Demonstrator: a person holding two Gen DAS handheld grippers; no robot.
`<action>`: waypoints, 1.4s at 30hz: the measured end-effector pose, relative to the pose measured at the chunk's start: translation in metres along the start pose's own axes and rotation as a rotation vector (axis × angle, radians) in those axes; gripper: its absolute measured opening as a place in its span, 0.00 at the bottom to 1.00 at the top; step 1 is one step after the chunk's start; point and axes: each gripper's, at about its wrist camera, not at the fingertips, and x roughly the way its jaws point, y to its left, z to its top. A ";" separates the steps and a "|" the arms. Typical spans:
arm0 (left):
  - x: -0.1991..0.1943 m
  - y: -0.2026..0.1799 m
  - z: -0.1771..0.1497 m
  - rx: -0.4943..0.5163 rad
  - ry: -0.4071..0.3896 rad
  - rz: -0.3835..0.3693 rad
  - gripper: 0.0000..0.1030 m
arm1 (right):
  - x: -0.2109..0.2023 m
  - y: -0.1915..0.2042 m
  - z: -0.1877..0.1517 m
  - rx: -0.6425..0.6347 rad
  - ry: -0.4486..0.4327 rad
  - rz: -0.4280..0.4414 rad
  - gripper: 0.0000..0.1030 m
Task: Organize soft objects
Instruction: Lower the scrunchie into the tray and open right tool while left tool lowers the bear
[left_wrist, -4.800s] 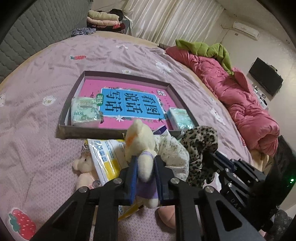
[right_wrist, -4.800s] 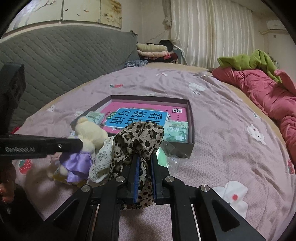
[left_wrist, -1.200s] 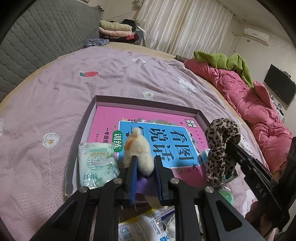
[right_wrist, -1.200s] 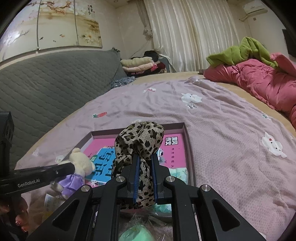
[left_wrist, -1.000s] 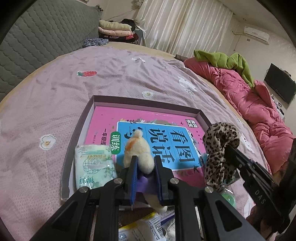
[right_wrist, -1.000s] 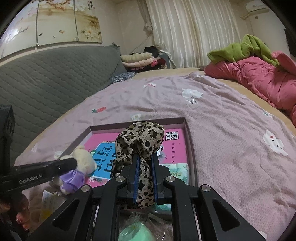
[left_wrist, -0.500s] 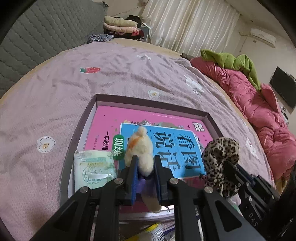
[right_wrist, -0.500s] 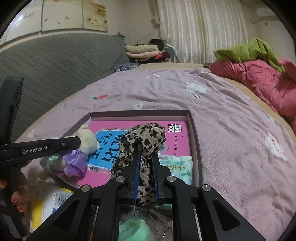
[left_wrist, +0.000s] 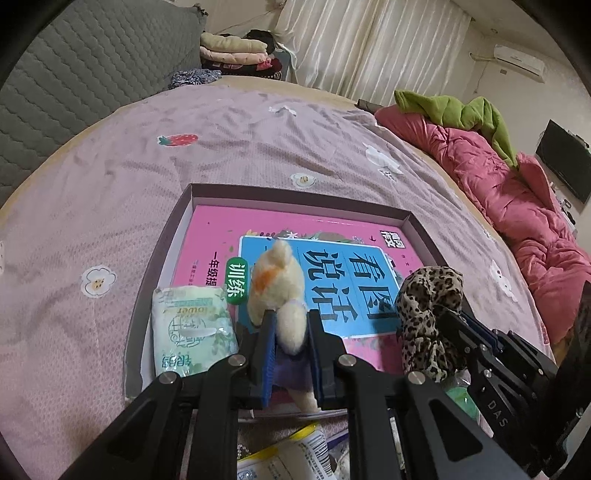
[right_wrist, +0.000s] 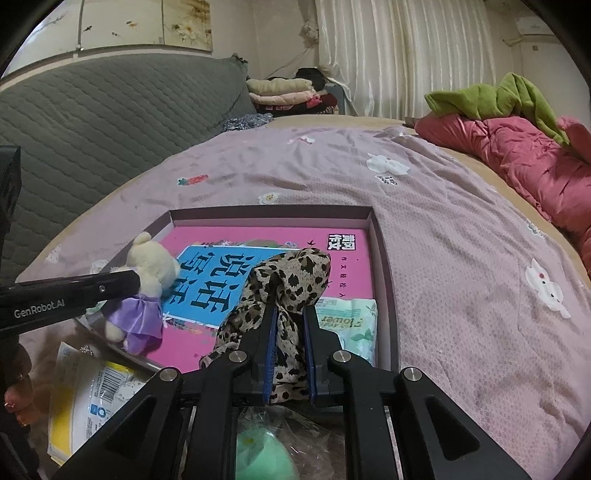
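My left gripper (left_wrist: 290, 330) is shut on a cream teddy bear (left_wrist: 279, 291) in a purple dress and holds it over the near edge of a shallow box (left_wrist: 295, 195); the bear also shows in the right wrist view (right_wrist: 147, 280). My right gripper (right_wrist: 290, 325) is shut on a leopard-print cloth (right_wrist: 288, 280), held over the box's (right_wrist: 384, 258) near right part; the cloth shows in the left wrist view (left_wrist: 430, 314). The box holds a pink and blue book (left_wrist: 332, 266) and tissue packs (left_wrist: 190, 325), (right_wrist: 349, 325).
The box lies on a mauve bedspread (left_wrist: 110, 177). In front of the box lie a yellow and white packet (right_wrist: 85, 398) and a green soft thing in clear wrap (right_wrist: 262, 454). A pink quilt (left_wrist: 517, 206) is heaped at the right. A grey headboard (right_wrist: 92, 110) stands at the left.
Both grippers have moved forward from the pile in front of the box to over the box, and have come a little lower, each still holding its object.
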 end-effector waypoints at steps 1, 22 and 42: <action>0.000 0.000 0.000 -0.002 0.002 0.000 0.16 | 0.000 0.000 0.000 -0.002 0.002 -0.004 0.15; -0.001 -0.004 0.000 0.005 0.021 -0.014 0.16 | -0.007 -0.011 -0.001 0.031 -0.018 -0.040 0.41; -0.003 0.010 0.001 -0.030 0.036 0.028 0.23 | -0.009 -0.015 0.000 0.042 -0.023 -0.053 0.46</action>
